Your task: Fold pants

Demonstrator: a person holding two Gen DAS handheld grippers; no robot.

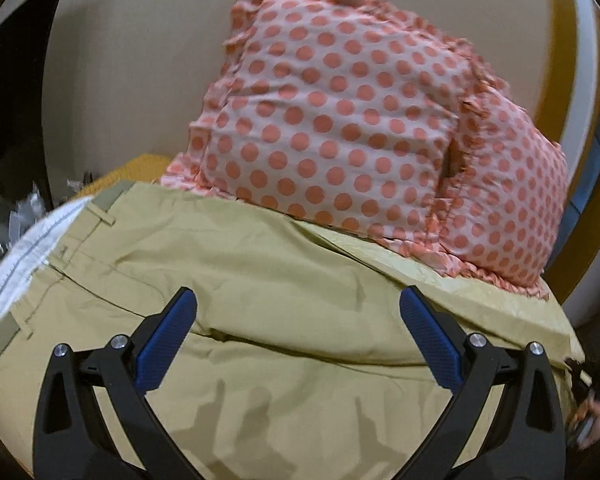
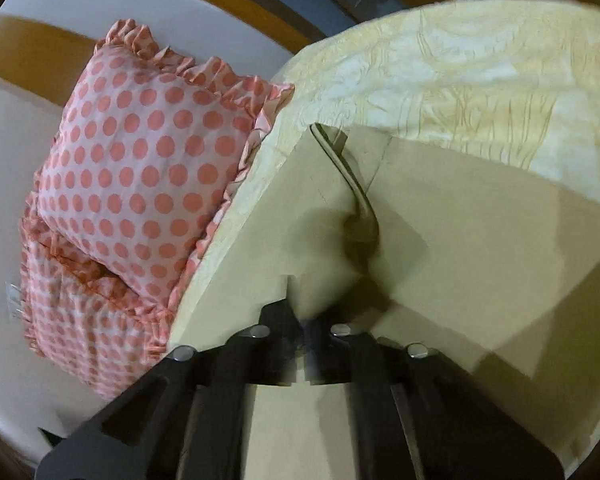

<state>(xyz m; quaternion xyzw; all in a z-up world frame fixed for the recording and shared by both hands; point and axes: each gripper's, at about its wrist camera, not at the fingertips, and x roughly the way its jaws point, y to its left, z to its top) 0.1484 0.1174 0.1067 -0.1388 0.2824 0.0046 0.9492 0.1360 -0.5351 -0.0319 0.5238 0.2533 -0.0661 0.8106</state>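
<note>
Khaki pants (image 1: 260, 304) lie spread on the bed, waistband with white lining (image 1: 28, 256) at the left. My left gripper (image 1: 298, 312) hovers open just above the pants, blue pads (image 1: 168, 344) wide apart and empty. In the right wrist view the same pants (image 2: 440, 240) hang as a lifted, draped fold. My right gripper (image 2: 314, 316) is shut on the pants fabric, its fingertips hidden in the cloth. A hem or waistband edge (image 2: 352, 184) runs up from the pinch.
Two pink polka-dot pillows (image 1: 340, 120) with ruffled edges lie against the wall behind the pants, and show in the right wrist view (image 2: 140, 176). A pale yellow bedspread (image 2: 460, 88) covers the bed. A wooden frame (image 2: 240, 12) runs behind.
</note>
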